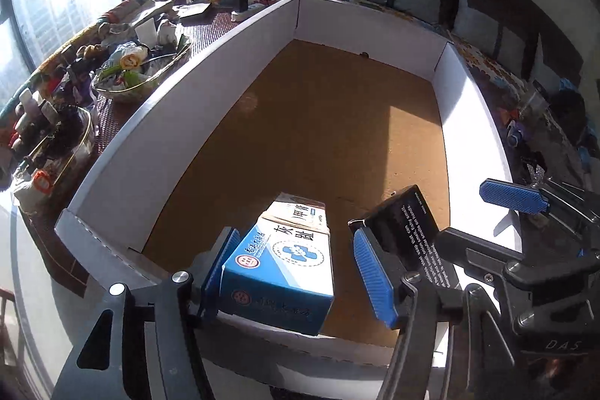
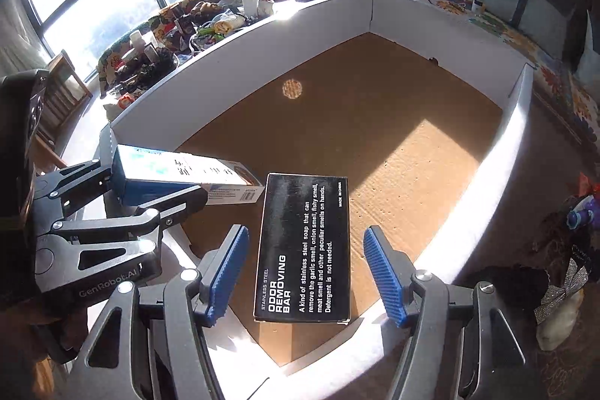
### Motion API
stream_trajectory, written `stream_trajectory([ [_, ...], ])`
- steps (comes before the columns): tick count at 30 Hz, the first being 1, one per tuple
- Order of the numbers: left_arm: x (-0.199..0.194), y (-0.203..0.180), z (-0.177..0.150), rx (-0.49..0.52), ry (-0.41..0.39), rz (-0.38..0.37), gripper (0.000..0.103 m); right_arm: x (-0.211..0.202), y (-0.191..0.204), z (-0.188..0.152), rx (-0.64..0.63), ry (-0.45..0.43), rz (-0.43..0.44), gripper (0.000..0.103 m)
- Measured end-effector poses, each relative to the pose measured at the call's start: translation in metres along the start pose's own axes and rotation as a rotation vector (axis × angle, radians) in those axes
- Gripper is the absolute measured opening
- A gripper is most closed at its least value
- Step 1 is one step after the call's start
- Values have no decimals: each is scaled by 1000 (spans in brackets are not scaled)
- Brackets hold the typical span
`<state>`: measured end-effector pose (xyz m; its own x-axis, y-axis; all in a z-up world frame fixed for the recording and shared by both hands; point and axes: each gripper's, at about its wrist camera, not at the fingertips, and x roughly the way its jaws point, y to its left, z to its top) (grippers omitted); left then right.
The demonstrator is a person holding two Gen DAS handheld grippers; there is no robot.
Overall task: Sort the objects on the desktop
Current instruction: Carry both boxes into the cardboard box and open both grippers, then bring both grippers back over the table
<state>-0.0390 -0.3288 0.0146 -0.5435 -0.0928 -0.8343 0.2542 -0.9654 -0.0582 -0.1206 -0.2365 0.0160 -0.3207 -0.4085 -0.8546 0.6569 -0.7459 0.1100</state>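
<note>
A: How far along are we?

B: Early, I'd judge. Nearest the left gripper point(image 1: 298, 272), the blue box point(image 1: 279, 272) sits between the pads, over the near end of the tray point(image 1: 176, 122). The left pad looks to touch its side, while the right pad point(image 1: 375, 274) stands clear, so nothing pinches it.

A: And the other side?

B: The right gripper point(image 2: 305, 274) has its jaws parted wide, and the black box point(image 2: 305, 246) lies between them with a gap at each side. It looks let go, over the tray's near edge, just beside the blue box.

A: Resting on the floor?

B: I can't tell whether either is fully settled.

A: What else is in the tray?

B: Nothing; beyond the two boxes the brown floor is bare to the far wall.

A: What's left?

B: Plenty, perhaps. Past the tray's left wall the glass bowl point(image 1: 150, 77) is heaped with small items.
</note>
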Motion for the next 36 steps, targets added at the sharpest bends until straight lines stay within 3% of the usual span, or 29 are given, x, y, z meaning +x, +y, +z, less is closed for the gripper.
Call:
stream_trajectory([
  [2, -14, -4, -4, -5, -52, 10, 70, -18, -9, -7, 22, -59, 1, 77],
  [5, -43, -24, -11, 5, -122, -52, 70, -65, -30, -30, 53, -185, -25, 88],
  [7, -64, -48, -16, 31, -166, -107, 70, -95, -53, -61, 77, -255, -100, 103],
  [9, -83, -78, -21, 65, -198, -181, 71, -119, -83, -101, 109, -285, -218, 103],
  [12, -104, -129, -30, 134, -230, -290, 79, -135, -140, -167, 212, -244, -369, 103],
  [14, -109, -163, -39, 183, -233, -343, 91, -139, -176, -209, 289, -187, -454, 103],
  [18, -86, -221, -62, 263, -161, -364, 92, -142, -232, -271, 418, -90, -542, 103],
  [25, -8, -274, -95, 302, -35, -269, 92, -122, -265, -291, 492, -41, -540, 103],
  [31, 34, -280, -89, 272, -39, -164, 92, -98, -269, -261, 470, -55, -537, 103],
  [36, 48, -278, -90, 223, -30, -140, 92, -90, -280, -256, 501, -111, -510, 103],
])
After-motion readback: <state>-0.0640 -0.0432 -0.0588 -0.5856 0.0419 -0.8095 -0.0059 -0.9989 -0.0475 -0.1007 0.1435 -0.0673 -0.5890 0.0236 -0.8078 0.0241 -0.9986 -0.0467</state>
